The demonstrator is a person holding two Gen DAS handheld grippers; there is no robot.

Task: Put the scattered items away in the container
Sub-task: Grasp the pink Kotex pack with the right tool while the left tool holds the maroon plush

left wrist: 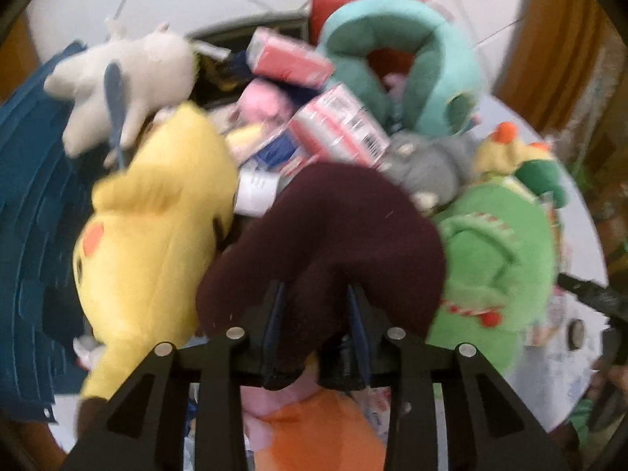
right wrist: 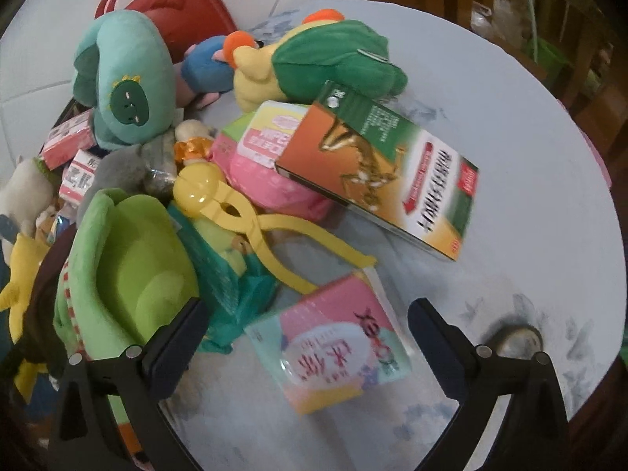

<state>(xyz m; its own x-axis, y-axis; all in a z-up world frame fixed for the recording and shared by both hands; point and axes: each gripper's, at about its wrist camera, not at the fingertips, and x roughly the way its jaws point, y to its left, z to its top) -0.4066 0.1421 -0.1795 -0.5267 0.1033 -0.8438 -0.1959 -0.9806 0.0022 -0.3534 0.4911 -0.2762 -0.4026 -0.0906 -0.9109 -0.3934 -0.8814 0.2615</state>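
My left gripper [left wrist: 316, 306] is shut on a dark maroon plush [left wrist: 325, 243] and holds it above a heap of toys: a yellow plush [left wrist: 153, 231], a white plush [left wrist: 129, 78], red-and-white boxes [left wrist: 337, 129], a teal neck pillow [left wrist: 408, 59], a grey plush [left wrist: 431, 168] and a green plush [left wrist: 494, 259]. My right gripper [right wrist: 306, 337] is open, its fingers on either side of a pink and teal packet [right wrist: 333, 341] on the table. The green plush [right wrist: 121, 271] lies by its left finger.
A round white table [right wrist: 530, 204] holds an orange-green box [right wrist: 392, 172], a pink wipes pack [right wrist: 267, 165], yellow tongs [right wrist: 243, 216] and a green-yellow plush [right wrist: 314, 59]. A red bag [right wrist: 184, 4] lies at the back. A blue slatted container wall [left wrist: 35, 204] is on the left.
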